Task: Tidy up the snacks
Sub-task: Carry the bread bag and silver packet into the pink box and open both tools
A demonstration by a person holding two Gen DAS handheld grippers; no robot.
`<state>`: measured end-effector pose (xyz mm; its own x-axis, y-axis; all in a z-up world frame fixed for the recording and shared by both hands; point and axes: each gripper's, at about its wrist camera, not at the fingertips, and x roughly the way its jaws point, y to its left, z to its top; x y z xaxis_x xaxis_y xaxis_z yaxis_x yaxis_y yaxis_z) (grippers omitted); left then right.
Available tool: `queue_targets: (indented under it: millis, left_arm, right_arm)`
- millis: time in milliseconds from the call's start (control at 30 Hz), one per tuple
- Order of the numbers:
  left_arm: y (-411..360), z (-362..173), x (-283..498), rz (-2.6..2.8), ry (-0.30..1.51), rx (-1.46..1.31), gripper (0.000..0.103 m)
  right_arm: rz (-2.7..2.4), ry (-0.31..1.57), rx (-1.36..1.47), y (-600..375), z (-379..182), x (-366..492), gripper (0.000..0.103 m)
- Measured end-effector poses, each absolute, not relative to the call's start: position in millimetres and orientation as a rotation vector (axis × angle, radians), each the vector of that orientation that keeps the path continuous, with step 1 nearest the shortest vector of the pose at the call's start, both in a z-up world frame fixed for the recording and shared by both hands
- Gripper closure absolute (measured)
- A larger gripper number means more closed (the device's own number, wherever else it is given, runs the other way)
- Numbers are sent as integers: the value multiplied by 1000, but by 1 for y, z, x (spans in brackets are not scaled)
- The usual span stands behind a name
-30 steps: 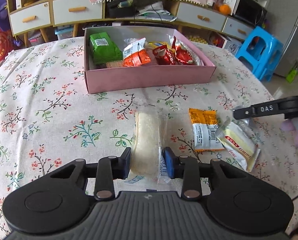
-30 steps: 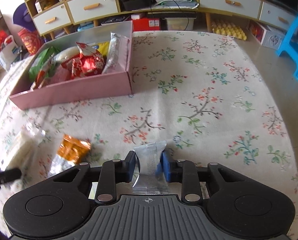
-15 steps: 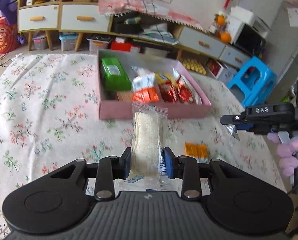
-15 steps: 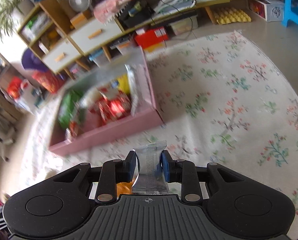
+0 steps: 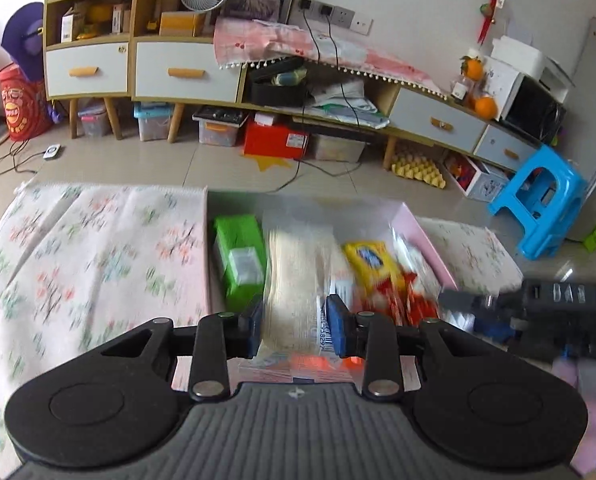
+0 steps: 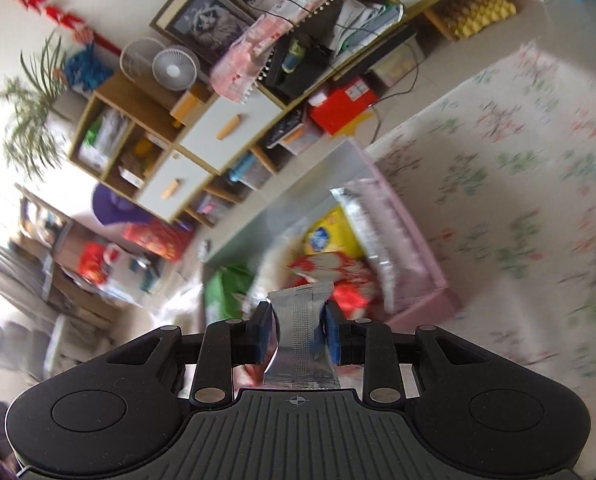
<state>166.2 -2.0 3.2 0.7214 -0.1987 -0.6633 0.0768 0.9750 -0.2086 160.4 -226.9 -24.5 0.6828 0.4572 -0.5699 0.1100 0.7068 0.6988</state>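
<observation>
My left gripper (image 5: 296, 330) is shut on a long clear packet of pale biscuits (image 5: 296, 276) and holds it over the near part of the pink snack box (image 5: 429, 236). The box holds a green pack (image 5: 240, 258), a yellow pack (image 5: 371, 260) and red wrapped snacks (image 5: 413, 304). My right gripper (image 6: 298, 338) is shut on a small silver-backed packet (image 6: 301, 344) above the box's near end (image 6: 421, 304); it also shows at the right in the left wrist view (image 5: 485, 312). Both views are blurred by motion.
The box sits on a floral tablecloth (image 5: 98, 264). Beyond the table are a low cabinet with drawers (image 5: 186, 72), storage bins on the floor and a blue plastic stool (image 5: 541, 200) to the right.
Both grippers lifted their packets off the cloth and moved forward to the pink box. The orange packet left on the table has dropped out of view.
</observation>
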Motion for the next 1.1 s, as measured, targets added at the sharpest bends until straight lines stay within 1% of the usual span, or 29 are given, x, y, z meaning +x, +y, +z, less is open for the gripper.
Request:
queue_targets:
  millis: [33, 67, 100, 367, 533, 600, 633, 667, 733, 767, 800, 833, 867, 900, 967, 1000, 1100]
  left_arm:
    - [-2, 2, 173, -157, 752, -174, 73]
    - [-2, 0, 179, -163, 753, -174, 82]
    - [-2, -2, 183, -168, 753, -176, 87]
    - [-1, -13, 195, -142, 784, -179, 87]
    - [0, -13, 194, -143, 792, -152, 86]
    - [-1, -11, 192, -143, 789, -148, 81]
    - [-2, -10, 191, -143, 788, -144, 79]
    - [-2, -9, 190, -142, 787, -141, 77]
    - [-4, -7, 188, -139, 788, -127, 77]
    - [-6, -5, 186, -136, 789, -114, 75]
    - [-8, -4, 185, -133, 790, -100, 71]
    - [-9, -2, 182, -130, 790, -92, 68]
    - [-9, -1, 179, -127, 791, -87, 63]
    - [-10, 0, 176, -127, 793, -87, 59]
    - [-10, 3, 170, -127, 796, -92, 54]
    - [-10, 4, 166, -127, 796, -94, 50]
    - [-9, 9, 154, -123, 799, -97, 46]
  right_arm:
    - [220, 817, 796, -224, -28, 163, 75]
    - [220, 820, 808, -221, -31, 164, 75]
    - [219, 825, 814, -218, -33, 166, 75]
    - [210, 855, 814, -202, -44, 174, 73]
    - [213, 828, 791, -200, -41, 172, 72]
    - [208, 821, 789, -202, -39, 172, 64]
    - [206, 816, 789, -203, -38, 171, 57]
    - [206, 813, 790, -204, -37, 171, 54]
    - [212, 811, 788, -206, -34, 171, 53]
    - [215, 811, 787, -206, -33, 170, 52]
    - [217, 811, 782, -207, -31, 169, 50]
    - [219, 810, 775, -207, -29, 168, 47]
    - [222, 810, 765, -206, -26, 167, 43]
    - [226, 815, 752, -206, -24, 166, 41]
    - [225, 823, 739, -204, -20, 163, 33]
    - [228, 826, 736, -204, -18, 162, 32]
    - [231, 831, 716, -202, -10, 154, 31]
